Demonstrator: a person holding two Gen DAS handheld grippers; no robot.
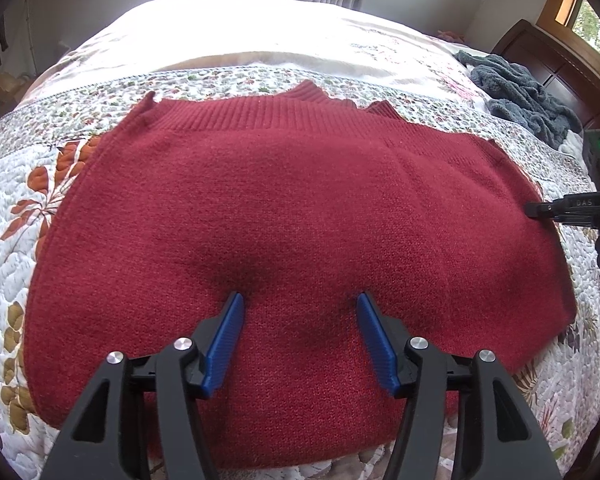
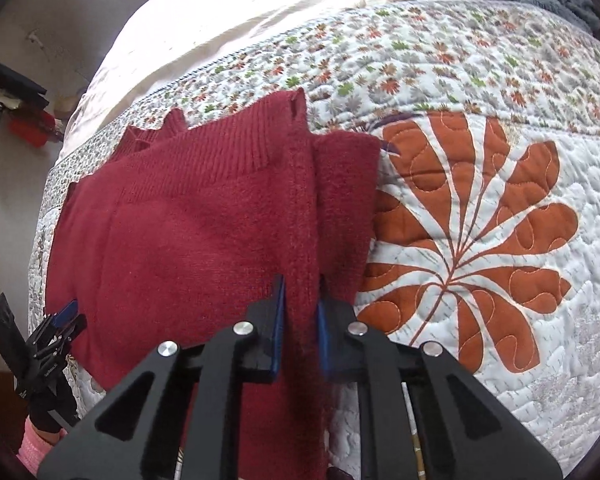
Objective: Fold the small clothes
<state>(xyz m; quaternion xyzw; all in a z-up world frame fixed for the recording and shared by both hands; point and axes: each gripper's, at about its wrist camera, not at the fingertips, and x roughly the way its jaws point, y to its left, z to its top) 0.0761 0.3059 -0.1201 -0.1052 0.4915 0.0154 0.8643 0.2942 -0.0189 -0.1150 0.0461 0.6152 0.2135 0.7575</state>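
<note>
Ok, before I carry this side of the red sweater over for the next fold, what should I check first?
1. Right gripper pinching the red sweater at its side edge: ok, the jaws are closed on a ridge of knit.
2. Left gripper free of cloth: ok, the jaws are wide open over the body; whether the tips press down, cannot tell.
3. Sweater body lying flat: ok, mostly smooth.
4. Ribbed hem straight at the far edge: not ok, its corners poke up unevenly.
5. Quilt beside the fold free of clutter: ok.
6. Grey blanket out of the way: ok, far off.
</note>
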